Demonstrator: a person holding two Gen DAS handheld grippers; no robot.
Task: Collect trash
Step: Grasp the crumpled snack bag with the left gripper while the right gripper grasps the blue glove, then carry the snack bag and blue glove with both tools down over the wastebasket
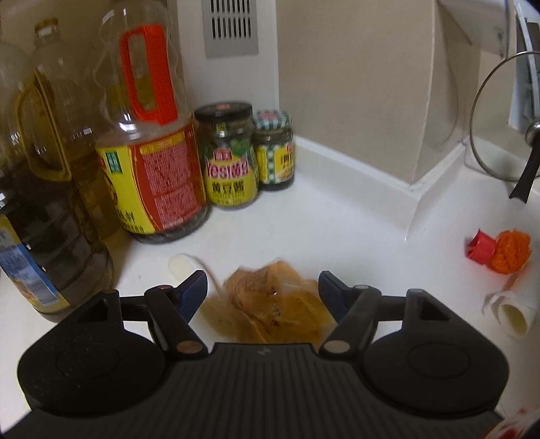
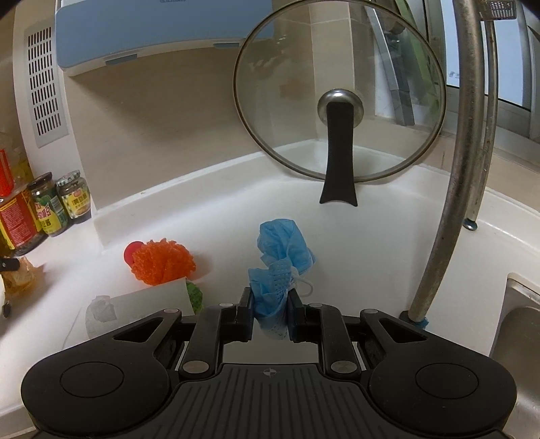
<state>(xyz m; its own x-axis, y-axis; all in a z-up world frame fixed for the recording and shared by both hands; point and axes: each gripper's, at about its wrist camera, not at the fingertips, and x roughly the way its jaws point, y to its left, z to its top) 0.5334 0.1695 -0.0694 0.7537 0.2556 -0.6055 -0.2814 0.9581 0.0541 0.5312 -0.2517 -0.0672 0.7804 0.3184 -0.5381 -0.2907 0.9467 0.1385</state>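
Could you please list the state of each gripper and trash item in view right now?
left gripper: open, jaws astride the wrapper.
crumpled yellow wrapper: lying on the counter, not gripped.
right gripper: shut on the mask.
blue face mask: bunched, held.
glass lid: propped upright.

— White countertop [image 1: 337,216] meeting beige tiled walls [image 1: 354,84], grey vent grille [image 1: 231,27] set in the corner panel.
— And on the right?
— Steel sink [image 2: 519,324], curved tap [image 2: 467,135], window [image 2: 489,44] behind; soft indoor light.
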